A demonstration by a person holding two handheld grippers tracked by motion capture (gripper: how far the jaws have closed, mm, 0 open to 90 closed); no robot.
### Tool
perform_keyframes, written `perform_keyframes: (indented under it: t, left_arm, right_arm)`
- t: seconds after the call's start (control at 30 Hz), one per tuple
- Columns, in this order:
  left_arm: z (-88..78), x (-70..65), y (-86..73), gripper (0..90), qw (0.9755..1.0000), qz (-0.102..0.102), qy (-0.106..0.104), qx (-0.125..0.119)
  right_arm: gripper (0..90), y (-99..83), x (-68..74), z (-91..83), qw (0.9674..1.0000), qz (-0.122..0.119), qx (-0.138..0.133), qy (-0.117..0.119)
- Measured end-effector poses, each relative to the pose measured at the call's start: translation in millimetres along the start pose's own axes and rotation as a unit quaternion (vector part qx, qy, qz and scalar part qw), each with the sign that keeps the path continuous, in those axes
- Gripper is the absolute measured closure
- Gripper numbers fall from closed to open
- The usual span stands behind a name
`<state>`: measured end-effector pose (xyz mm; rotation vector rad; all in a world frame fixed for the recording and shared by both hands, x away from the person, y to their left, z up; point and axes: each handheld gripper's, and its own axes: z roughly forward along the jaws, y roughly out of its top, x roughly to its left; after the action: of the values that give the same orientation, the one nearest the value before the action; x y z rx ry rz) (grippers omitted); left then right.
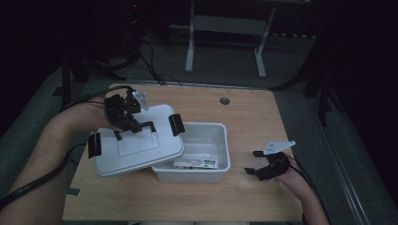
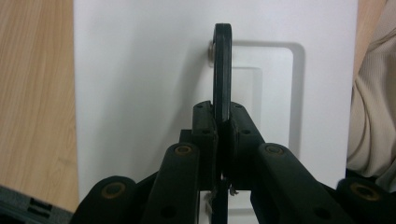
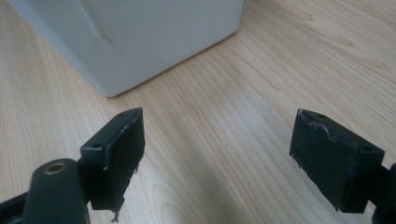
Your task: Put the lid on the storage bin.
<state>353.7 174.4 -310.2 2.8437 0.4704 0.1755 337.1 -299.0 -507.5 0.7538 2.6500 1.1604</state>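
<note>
Left claw (image 2: 223, 128), seen along its two black jaws: the jaws are clamped on the thin black handle (image 2: 222, 70) of a white lid (image 2: 140, 93), which stands edge-on between them. Light wooden table (image 2: 35, 93) to the left; a beige sleeve (image 2: 373, 116) at right.

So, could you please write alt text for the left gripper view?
The left hand-held gripper is shut on the black handle of a white box lid. Light wooden table shows on the left, a beige sleeve on the right.
</note>
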Motion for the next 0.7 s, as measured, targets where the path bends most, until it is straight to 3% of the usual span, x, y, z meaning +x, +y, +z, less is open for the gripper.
perform_keyframes:
  t: [0.27, 0.7]
  left_arm:
    - [12.2, -4.7, 28.7, 83.5, 0.9995, 0.028, -0.012, 0.005]
    - [24.2, -12.4, 70.1, 83.5, 0.9976, 0.064, -0.022, -0.011]
  right_arm:
    - [17.7, -2.5, -1.5, -3.2, 1.0, 0.003, 0.001, -0.001]
    - [17.7, -6.8, -1.3, -5.4, 1.0, 0.007, -0.004, 0.001]
